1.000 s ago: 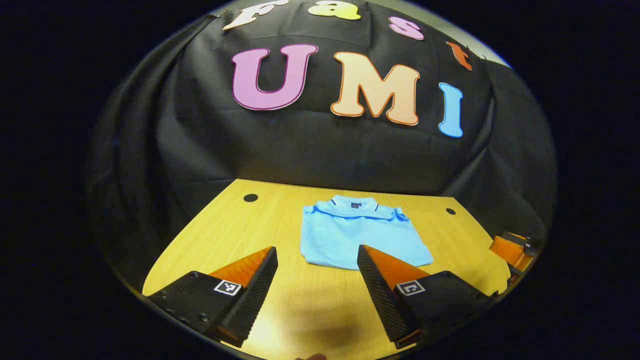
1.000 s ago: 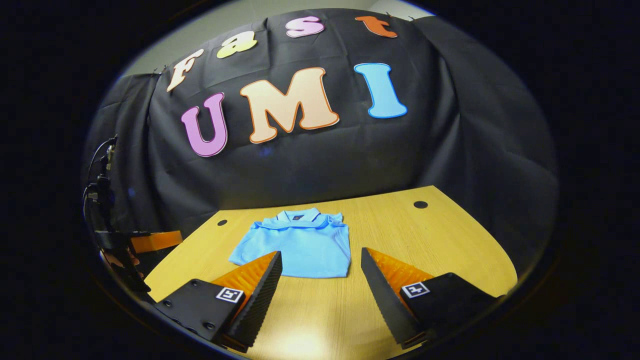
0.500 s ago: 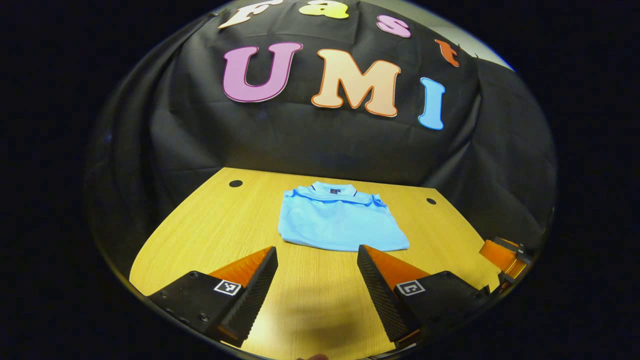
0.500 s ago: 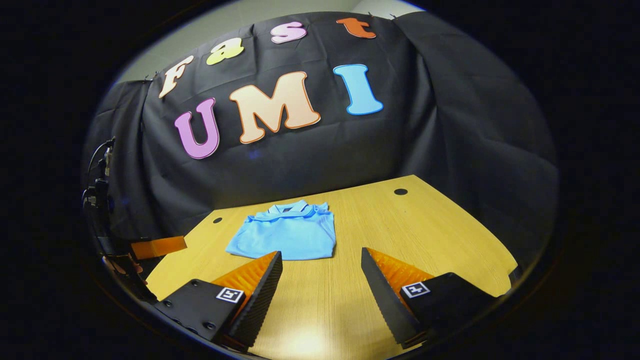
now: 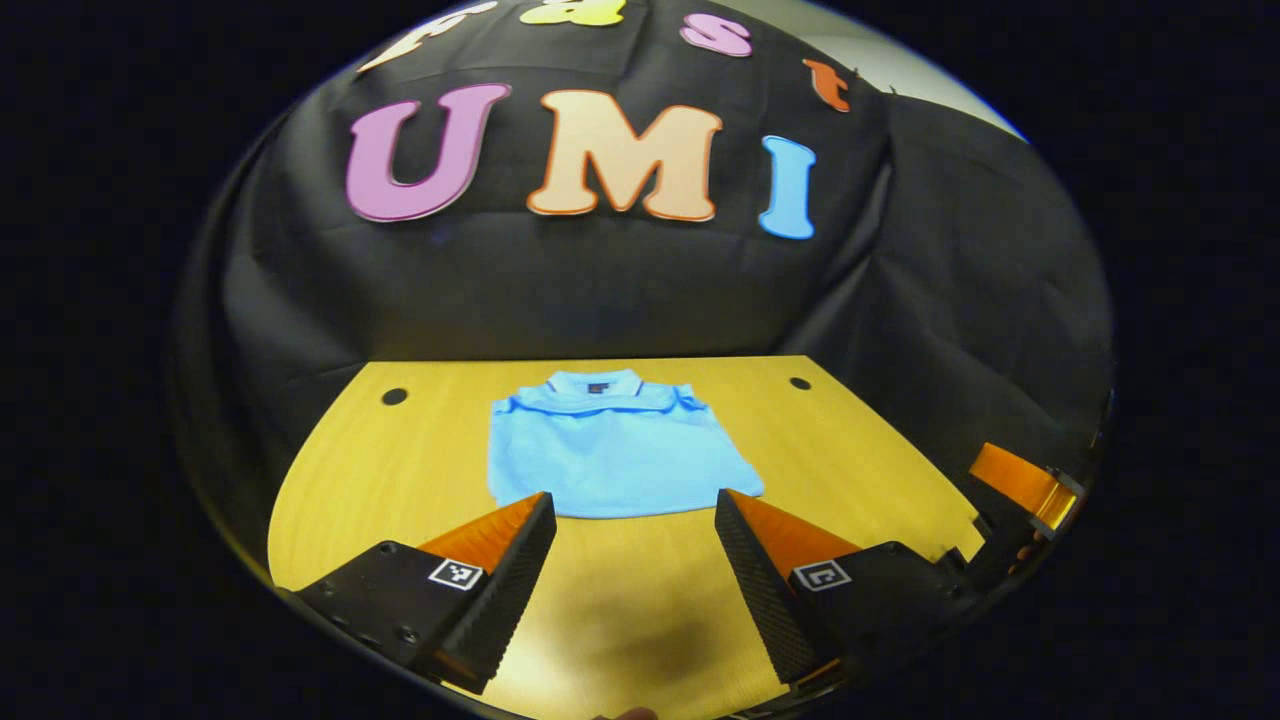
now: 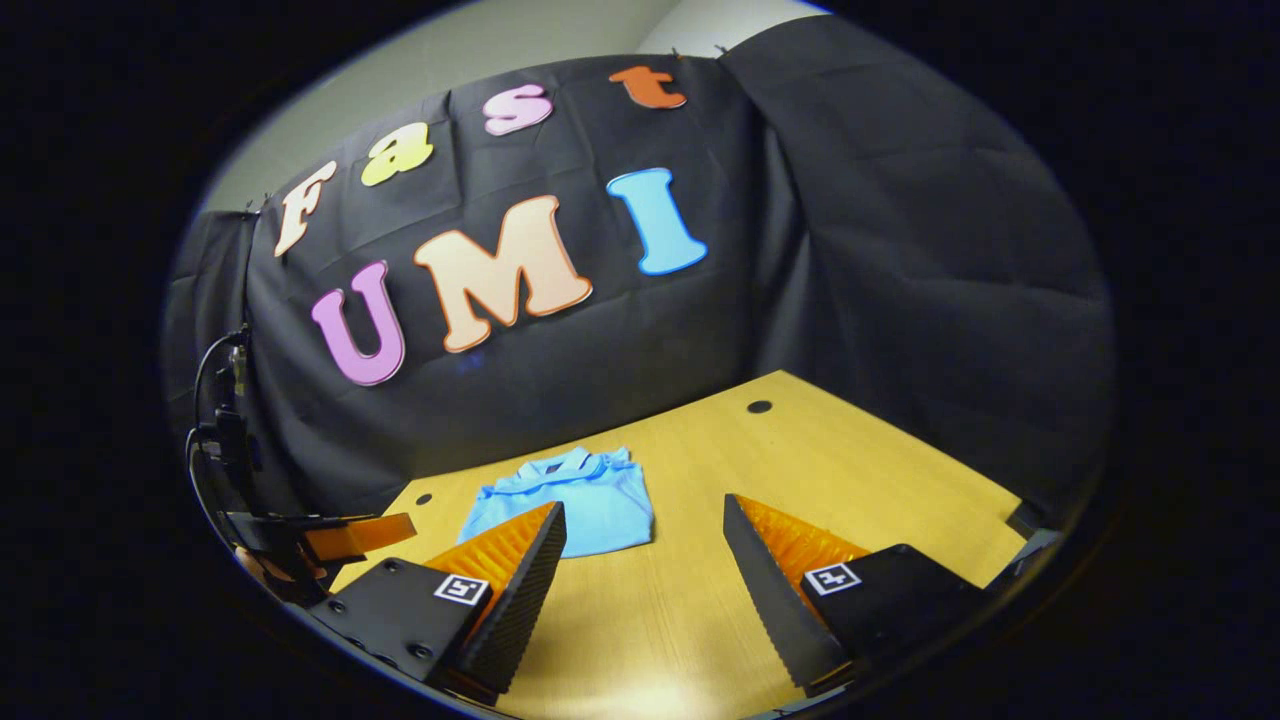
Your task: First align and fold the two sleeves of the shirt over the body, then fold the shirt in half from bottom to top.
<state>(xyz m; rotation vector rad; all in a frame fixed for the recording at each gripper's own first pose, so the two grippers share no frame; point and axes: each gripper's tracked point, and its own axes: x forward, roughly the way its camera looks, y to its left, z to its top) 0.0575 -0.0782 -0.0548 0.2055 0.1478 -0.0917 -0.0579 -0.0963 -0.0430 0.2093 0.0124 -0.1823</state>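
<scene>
Both views have pulled away from the shirt [image 5: 615, 450] since a second ago — it now sits smaller and farther off, and in the right gripper view it has slid toward the left, partly behind a finger. It lies on the tabletop [image 5: 400, 480] as a compact light-blue rectangle, collar toward the black cloth wall, no sleeve sticking out at either side. By that shape, both folds look done.

The left tongs [image 5: 635, 520] are spread wide and hold nothing, poised above bare wood just in front of the shirt's near edge. The right tongs [image 6: 645, 525] are likewise wide apart and empty, well clear of the cloth. The left tongs also show at the left edge of the right gripper view.

What could go wrong now is mostly undoing good work — a finger dipping back and catching the near edge would drag the top layer off. The right-hand side of the fold looks slightly uneven, so a nudge there might let it spring open.
</scene>
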